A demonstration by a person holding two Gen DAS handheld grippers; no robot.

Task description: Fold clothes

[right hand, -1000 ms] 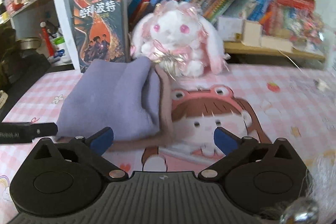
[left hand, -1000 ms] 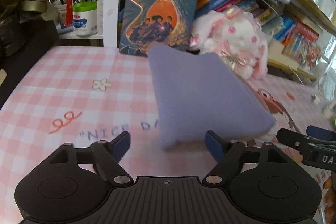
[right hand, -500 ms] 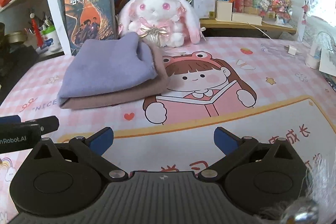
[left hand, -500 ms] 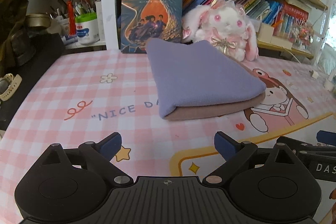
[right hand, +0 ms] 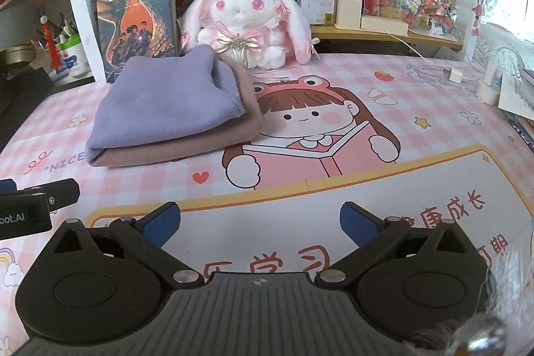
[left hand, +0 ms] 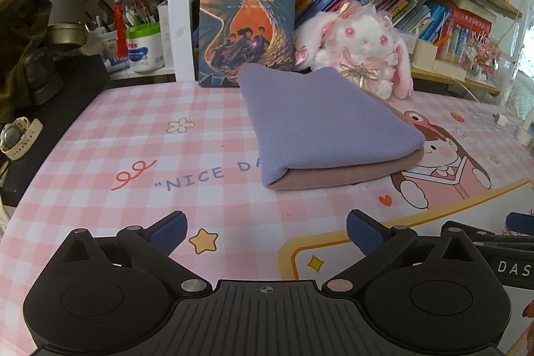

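Observation:
A folded lilac cloth point(left hand: 320, 122) lies on top of a folded mauve cloth point(left hand: 350, 177) on the pink checked mat; both also show in the right wrist view, lilac cloth point(right hand: 167, 109) over mauve cloth point(right hand: 187, 147). My left gripper point(left hand: 265, 224) sits well short of the stack, its jaws opening, with nothing between them. My right gripper point(right hand: 259, 216) is open and empty over the mat's cartoon print, to the right of and nearer than the stack. Neither gripper touches the cloths.
A book point(left hand: 247, 25) and a plush rabbit point(right hand: 243, 19) stand right behind the stack against the bookshelf. A wristwatch point(left hand: 16, 135) lies off the mat's left edge. A charger and cable point(right hand: 457, 74) lie at the far right.
Both grippers have pulled back from the folded stack, which now lies farther ahead. The left jaws have spread wider. The stack stays folded and at rest.

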